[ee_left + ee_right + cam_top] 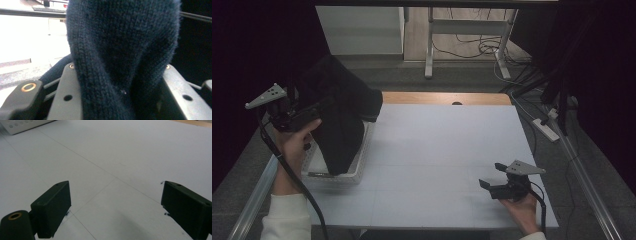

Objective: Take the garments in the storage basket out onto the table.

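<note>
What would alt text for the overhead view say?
The left gripper holds a dark knitted garment lifted partly out of a white perforated basket at the table's left side. The right gripper rests open near the front right corner.

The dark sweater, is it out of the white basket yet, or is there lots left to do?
Partly. The left hand-held gripper is shut on the dark sweater and has it lifted, but the lower end hangs inside the white basket. The right hand-held gripper is open over the bare table. Left to do: probably getting the sweater clear and onto the table.
</note>
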A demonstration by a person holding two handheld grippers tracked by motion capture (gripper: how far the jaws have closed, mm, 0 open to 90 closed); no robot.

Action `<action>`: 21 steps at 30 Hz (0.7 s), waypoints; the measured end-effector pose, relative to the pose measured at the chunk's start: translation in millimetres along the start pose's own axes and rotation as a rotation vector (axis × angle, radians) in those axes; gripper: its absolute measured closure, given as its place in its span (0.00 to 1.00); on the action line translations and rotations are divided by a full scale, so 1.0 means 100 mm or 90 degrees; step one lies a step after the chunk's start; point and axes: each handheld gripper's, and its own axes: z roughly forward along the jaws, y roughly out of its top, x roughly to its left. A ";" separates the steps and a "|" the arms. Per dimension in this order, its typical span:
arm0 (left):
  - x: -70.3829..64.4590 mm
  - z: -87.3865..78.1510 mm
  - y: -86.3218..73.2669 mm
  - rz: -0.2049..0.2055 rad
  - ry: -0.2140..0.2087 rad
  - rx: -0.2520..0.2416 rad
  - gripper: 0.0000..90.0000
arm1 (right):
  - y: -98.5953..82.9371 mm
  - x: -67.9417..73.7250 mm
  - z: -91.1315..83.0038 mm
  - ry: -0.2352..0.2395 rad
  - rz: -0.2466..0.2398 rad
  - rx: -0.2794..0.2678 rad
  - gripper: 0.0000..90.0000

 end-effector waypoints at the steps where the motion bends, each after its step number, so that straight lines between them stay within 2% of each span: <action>1: -0.01 0.01 0.00 -0.001 -0.003 -0.001 0.68 | 0.00 0.00 0.00 0.000 0.000 0.000 0.10; 14: -0.15 0.08 0.06 0.005 -0.027 -0.009 0.68 | 0.00 0.00 0.02 0.000 0.000 0.002 0.10; 21: -0.27 0.19 0.08 0.012 -0.052 -0.008 0.68 | 0.00 0.00 0.02 0.000 0.001 0.002 0.10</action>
